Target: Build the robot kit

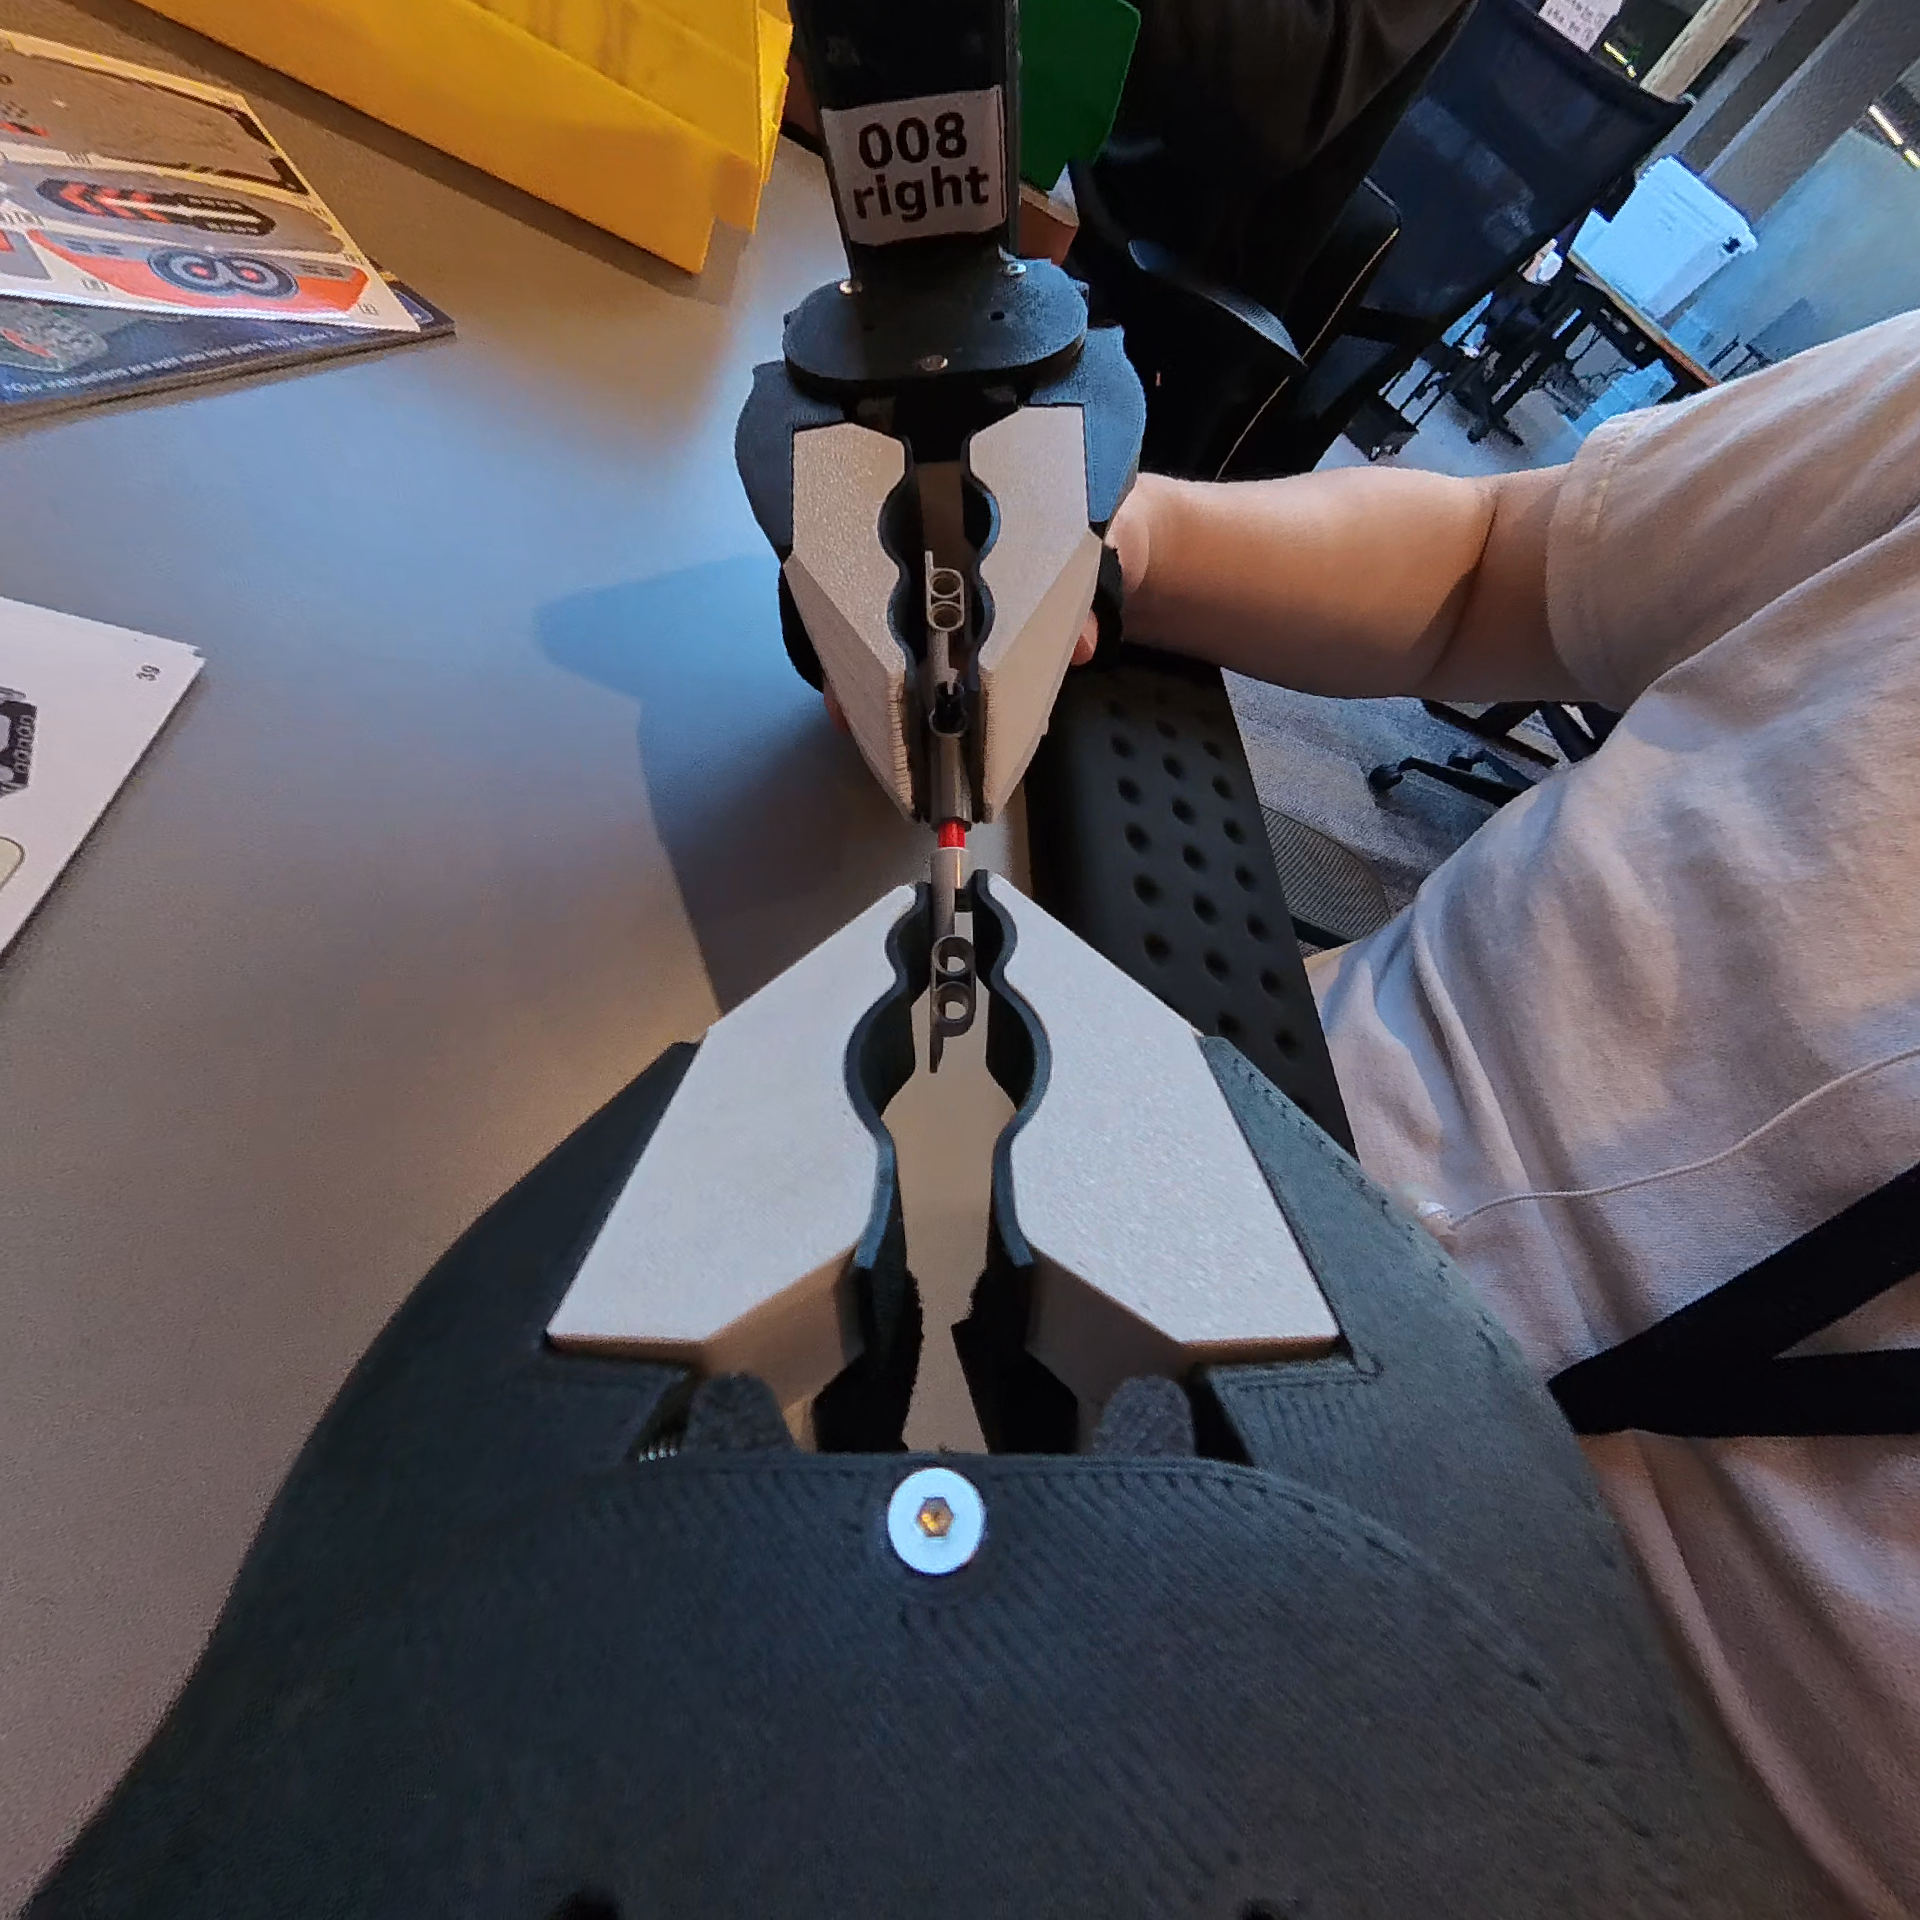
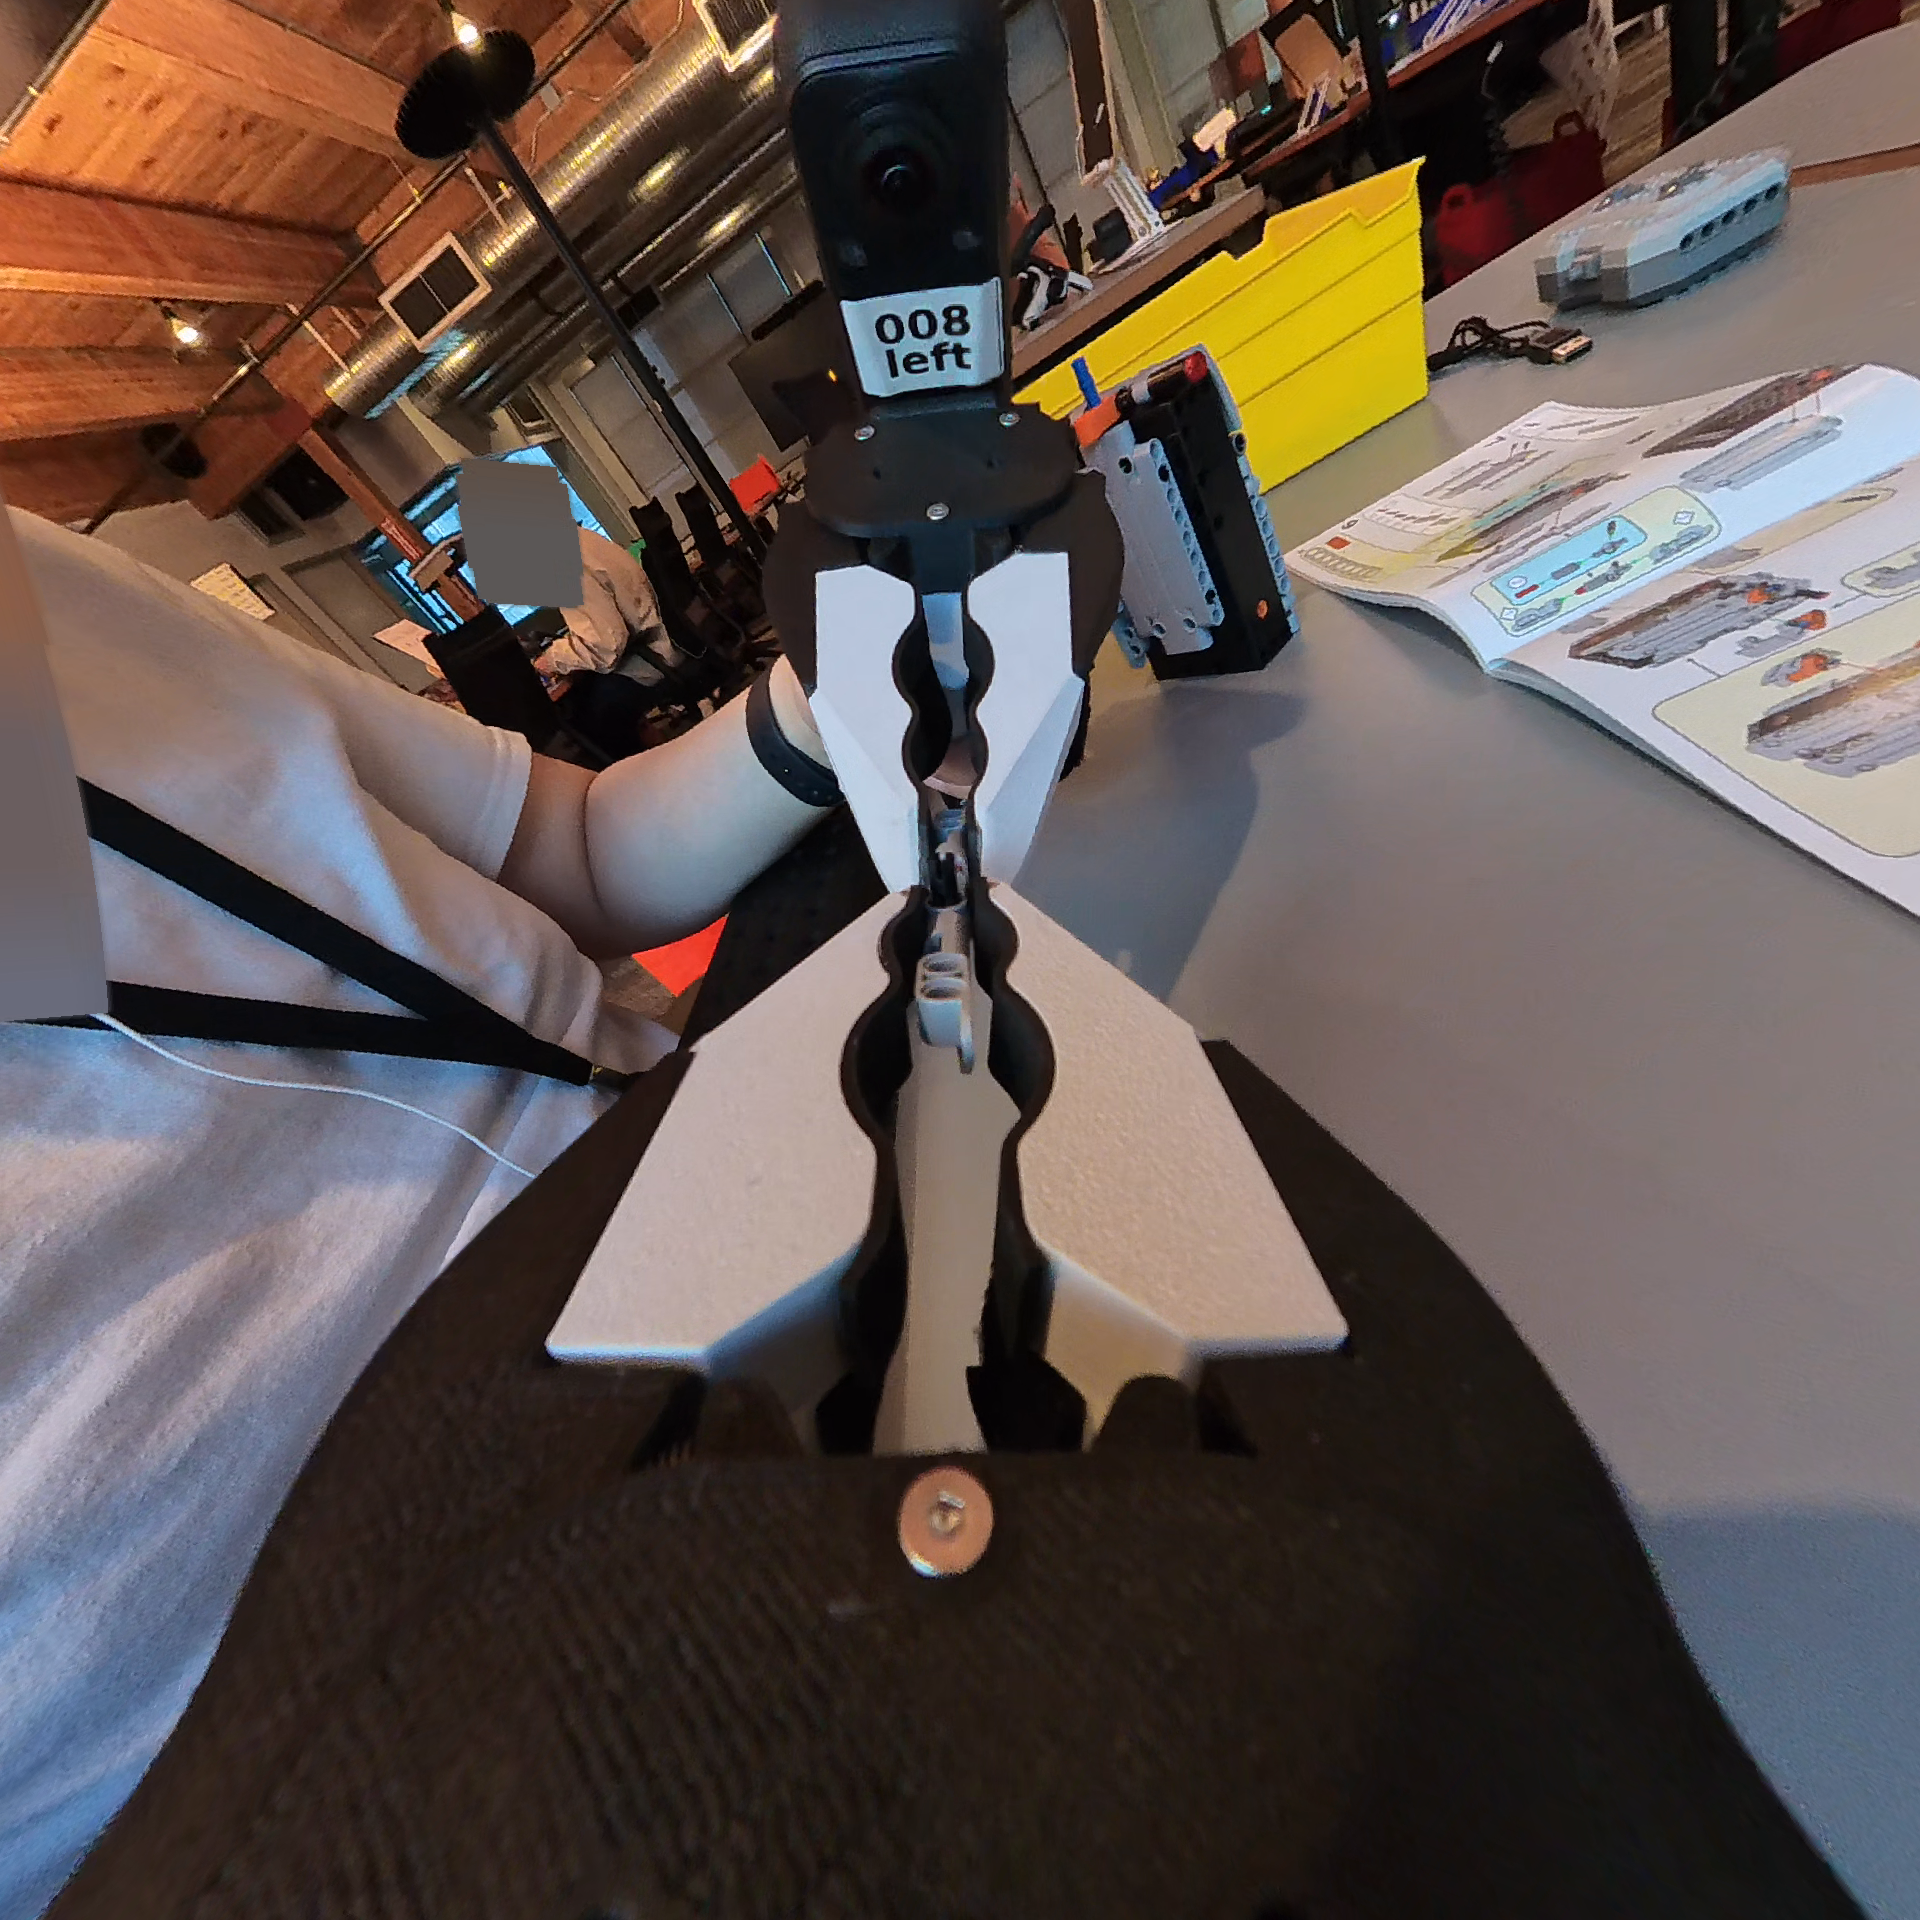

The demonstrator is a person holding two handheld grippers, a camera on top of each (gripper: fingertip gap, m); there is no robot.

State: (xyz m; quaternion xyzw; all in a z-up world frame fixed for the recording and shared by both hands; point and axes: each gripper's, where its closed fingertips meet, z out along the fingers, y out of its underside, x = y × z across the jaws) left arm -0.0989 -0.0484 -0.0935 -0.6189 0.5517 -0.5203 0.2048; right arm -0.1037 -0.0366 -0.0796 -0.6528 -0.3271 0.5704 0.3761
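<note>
The left tool (image 1: 943, 904) and right tool (image 1: 943, 810) each pinched a grey plastic piece (image 1: 951, 971); a red-tipped rod (image 1: 949, 847) apparently joined them; light, stiff, small; above the tabletop (image 1: 416, 727).

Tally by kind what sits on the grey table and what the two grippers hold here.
Small grey perforated building-toy beams: 2, one in the left gripper at, one in the right gripper at
Yellow plastic bins: 1
Open illustrated instruction booklets: 1
Upright grey-and-black brick assemblies: 1
Grey electronic blocks with ports: 1
Total: 6
</note>
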